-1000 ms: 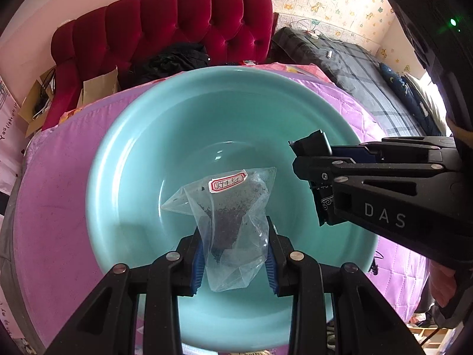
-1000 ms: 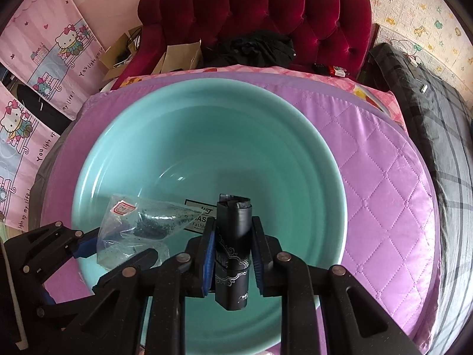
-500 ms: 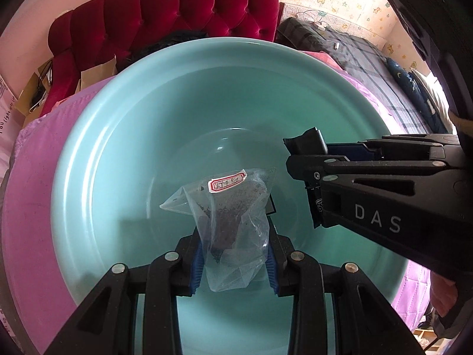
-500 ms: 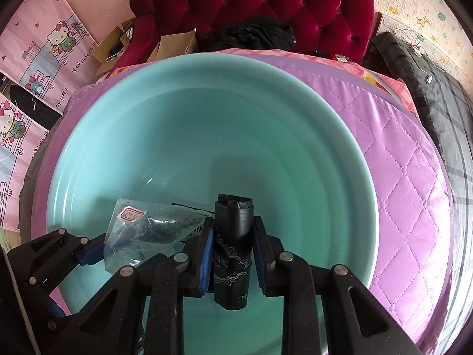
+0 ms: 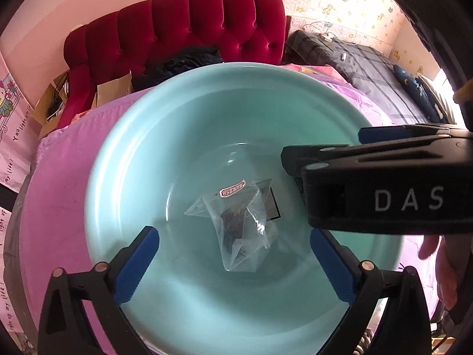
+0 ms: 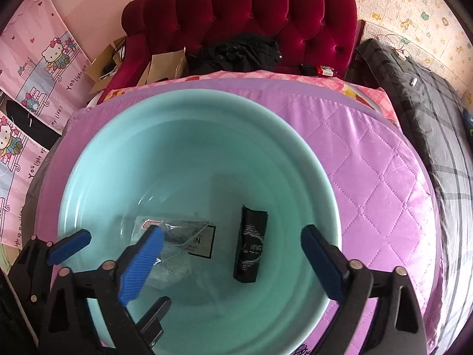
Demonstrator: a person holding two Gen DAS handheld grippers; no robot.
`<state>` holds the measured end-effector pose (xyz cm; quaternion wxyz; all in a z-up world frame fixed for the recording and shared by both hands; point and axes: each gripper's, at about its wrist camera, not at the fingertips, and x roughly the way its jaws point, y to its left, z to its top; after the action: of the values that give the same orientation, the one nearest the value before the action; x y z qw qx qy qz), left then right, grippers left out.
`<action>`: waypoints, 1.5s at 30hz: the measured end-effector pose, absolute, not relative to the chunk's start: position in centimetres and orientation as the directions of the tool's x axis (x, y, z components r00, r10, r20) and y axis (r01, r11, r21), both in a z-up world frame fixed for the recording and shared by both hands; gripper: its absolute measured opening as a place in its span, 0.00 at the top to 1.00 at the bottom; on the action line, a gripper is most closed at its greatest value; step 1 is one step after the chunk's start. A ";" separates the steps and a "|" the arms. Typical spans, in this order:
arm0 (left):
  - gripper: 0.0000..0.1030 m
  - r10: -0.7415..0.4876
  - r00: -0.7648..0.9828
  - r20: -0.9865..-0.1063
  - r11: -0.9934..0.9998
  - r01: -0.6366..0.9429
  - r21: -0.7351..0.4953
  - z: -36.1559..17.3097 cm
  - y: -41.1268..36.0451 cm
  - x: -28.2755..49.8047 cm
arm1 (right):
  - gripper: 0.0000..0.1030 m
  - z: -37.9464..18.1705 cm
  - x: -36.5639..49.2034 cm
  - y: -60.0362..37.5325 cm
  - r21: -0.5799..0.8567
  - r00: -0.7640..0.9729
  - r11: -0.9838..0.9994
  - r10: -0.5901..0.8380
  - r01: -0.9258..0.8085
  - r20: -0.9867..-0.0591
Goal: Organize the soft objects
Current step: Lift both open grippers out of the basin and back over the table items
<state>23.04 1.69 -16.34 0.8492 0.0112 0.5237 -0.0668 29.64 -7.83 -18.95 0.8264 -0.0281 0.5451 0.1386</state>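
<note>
A clear plastic bag [image 5: 239, 224] with dark contents and a red-edged label lies loose on the floor of a teal basin [image 5: 124, 153]. My left gripper [image 5: 233, 266] hangs above it with its jaws opening wide, and the blue pads touch nothing. In the right wrist view a black pouch [image 6: 251, 251] with a silver print lies flat in the basin [image 6: 97, 159], beside the bag [image 6: 171, 245] and a white card [image 6: 201, 242]. My right gripper [image 6: 232, 263] is above the pouch, its jaws opening and well apart from it.
The basin rests on a purple quilted cover [image 6: 369, 177]. Behind are a red tufted headboard [image 6: 266, 14], black clothing [image 6: 239, 53] and paper bags [image 6: 165, 65]. Dark plaid bedding [image 6: 428, 118] lies to the right. A person's hand [image 5: 443, 266] shows at the right edge.
Both grippers have gone from shut to wide open. The clear bag and the black pouch have left the pads and now lie on the basin floor.
</note>
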 end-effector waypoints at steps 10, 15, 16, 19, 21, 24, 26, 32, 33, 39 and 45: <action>0.00 -0.074 0.479 -0.875 0.993 0.114 -0.022 -14.7 1.5 21.0 | 0.00 -17.0 26.8 -8.8 0.051 0.404 0.957 0.169 -0.286 -0.899; 0.00 -0.074 0.496 -0.865 0.994 0.104 -0.025 -13.4 1.4 19.5 | 0.00 -15.6 24.9 -9.2 0.045 0.420 0.954 0.172 -0.296 -0.891; 0.00 -0.073 0.501 -0.862 0.994 0.104 -0.024 -13.0 1.3 19.2 | 0.00 -15.3 24.4 -9.4 0.039 0.426 0.954 0.170 -0.298 -0.889; 0.00 -0.093 0.511 -0.855 0.993 0.109 -0.043 -12.1 1.3 18.1 | 0.00 -14.3 23.0 -9.7 0.026 0.441 0.952 0.164 -0.304 -0.882; 0.00 -0.106 0.513 -0.852 0.992 0.109 -0.057 -11.7 1.2 17.3 | 0.00 -14.0 22.2 -10.1 0.023 0.438 0.956 0.156 -0.293 -0.885; 0.00 -0.095 0.521 -0.848 0.993 0.106 -0.046 -11.0 1.1 16.0 | 0.00 -13.7 20.9 -10.6 0.016 0.436 0.957 0.146 -0.289 -0.888; 0.00 -0.092 0.524 -0.847 0.994 0.101 -0.045 -10.6 1.2 15.2 | 0.00 -13.5 20.0 -11.0 0.007 0.439 0.956 0.141 -0.293 -0.888; 0.00 -0.063 0.530 -0.846 0.996 0.091 -0.018 -10.1 1.1 12.6 | 0.00 -13.3 17.6 -11.9 -0.004 0.439 0.955 0.133 -0.297 -0.888; 0.00 -0.065 0.526 -0.848 0.996 0.090 -0.020 -10.2 1.1 12.2 | 0.00 -13.2 17.2 -12.1 0.001 0.436 0.954 0.137 -0.299 -0.889; 0.00 -0.053 0.525 -0.849 0.997 0.074 -0.016 -10.3 1.4 9.9 | 0.00 -12.9 15.2 -12.9 -0.005 0.448 0.950 0.143 -0.311 -0.882; 0.00 -0.034 0.539 -0.841 0.998 0.068 0.003 -10.2 1.4 7.2 | 0.00 -12.7 12.7 -13.7 -0.007 0.462 0.942 0.158 -0.336 -0.873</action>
<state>7.18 1.39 -10.15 0.8771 0.0178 0.4791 -0.0290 12.75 -13.67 -12.72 0.8502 -0.0894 0.4980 0.1454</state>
